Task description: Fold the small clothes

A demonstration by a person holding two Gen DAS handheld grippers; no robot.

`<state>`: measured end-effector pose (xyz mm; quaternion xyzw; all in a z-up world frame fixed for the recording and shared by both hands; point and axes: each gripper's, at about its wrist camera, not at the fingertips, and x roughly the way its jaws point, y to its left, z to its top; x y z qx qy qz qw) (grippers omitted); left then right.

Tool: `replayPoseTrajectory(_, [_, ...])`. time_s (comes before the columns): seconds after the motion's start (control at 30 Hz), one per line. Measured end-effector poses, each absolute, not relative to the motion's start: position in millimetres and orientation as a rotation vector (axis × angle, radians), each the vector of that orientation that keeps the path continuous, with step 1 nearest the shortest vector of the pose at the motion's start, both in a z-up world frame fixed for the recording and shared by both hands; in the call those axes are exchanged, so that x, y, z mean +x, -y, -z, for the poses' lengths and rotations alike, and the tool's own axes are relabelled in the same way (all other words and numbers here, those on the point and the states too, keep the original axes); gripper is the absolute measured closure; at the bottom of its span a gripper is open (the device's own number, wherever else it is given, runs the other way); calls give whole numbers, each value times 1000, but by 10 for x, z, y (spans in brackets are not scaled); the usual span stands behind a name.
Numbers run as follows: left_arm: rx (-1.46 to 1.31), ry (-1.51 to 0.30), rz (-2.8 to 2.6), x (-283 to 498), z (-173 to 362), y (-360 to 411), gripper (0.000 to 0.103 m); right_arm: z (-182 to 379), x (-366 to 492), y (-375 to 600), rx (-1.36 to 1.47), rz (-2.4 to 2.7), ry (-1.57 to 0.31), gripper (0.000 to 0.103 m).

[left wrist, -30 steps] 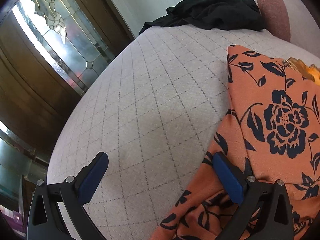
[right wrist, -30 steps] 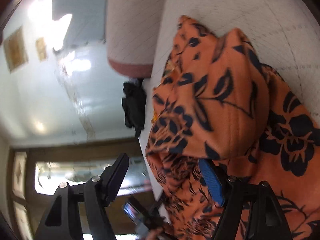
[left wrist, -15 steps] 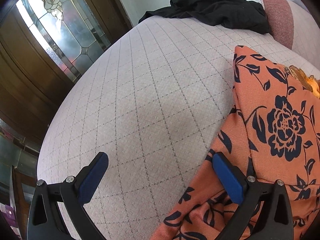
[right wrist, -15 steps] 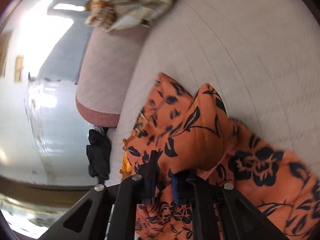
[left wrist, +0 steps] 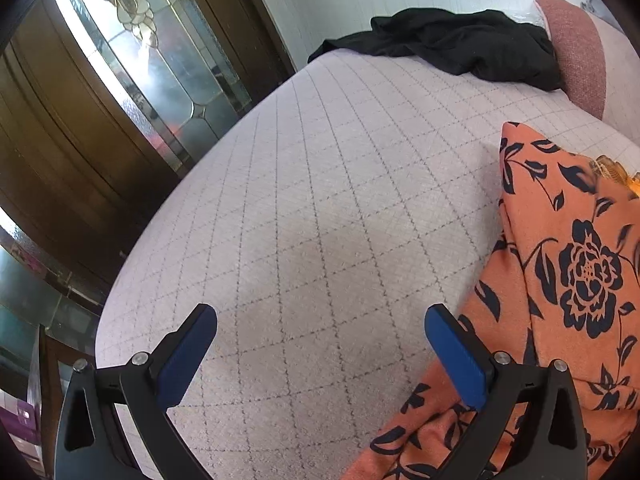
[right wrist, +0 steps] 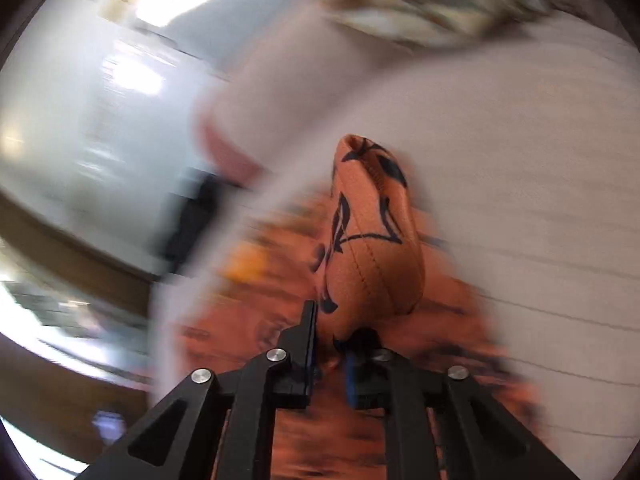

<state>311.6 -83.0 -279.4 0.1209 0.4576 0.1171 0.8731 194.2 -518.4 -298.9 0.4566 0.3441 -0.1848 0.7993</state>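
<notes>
Orange floral garment (left wrist: pixel 576 264) lies on the quilted bed (left wrist: pixel 320 208), at the left gripper's (left wrist: pixel 320 356) right finger. Left gripper: wide, empty. Right gripper (right wrist: pixel 330 344): narrow, clamped on a raised fold of the garment (right wrist: pixel 372 248) — the view is blurred. Risk: the thin pinch slips during a fast swing — the fold drops and bunches.

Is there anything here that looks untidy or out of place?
Yes. A black garment lies crumpled at the far edge of the quilted surface, unfolded. The orange floral garment is bunched too, pinched by the right gripper.
</notes>
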Motion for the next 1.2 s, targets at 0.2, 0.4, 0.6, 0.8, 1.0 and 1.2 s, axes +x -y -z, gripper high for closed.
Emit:
replayPoseTrajectory(0.2, [263, -887, -172, 2996, 2680, 1051, 0, 3008, 1337, 5325, 960, 535, -621, 67])
replayPoseTrajectory(0.4, [348, -880, -90, 2928, 2792, 1308, 0, 2549, 1657, 5121, 730, 417, -514, 67])
replayPoseTrajectory(0.6, [398, -906, -113, 2964, 2932, 1347, 0, 3180, 2320, 5254, 784, 368, -745, 67])
replayPoseTrajectory(0.8, [389, -867, -118, 2931, 2848, 1378, 0, 3077, 2538, 5255, 631, 389, -747, 66])
replayPoseTrajectory(1.0, [400, -867, -89, 2906, 2845, 1438, 0, 2785, 2507, 4991, 640, 222, -670, 67])
replayPoseTrajectory(1.2, [426, -873, -91, 2893, 2877, 1440, 0, 3059, 2806, 4651, 551, 216, -823, 66])
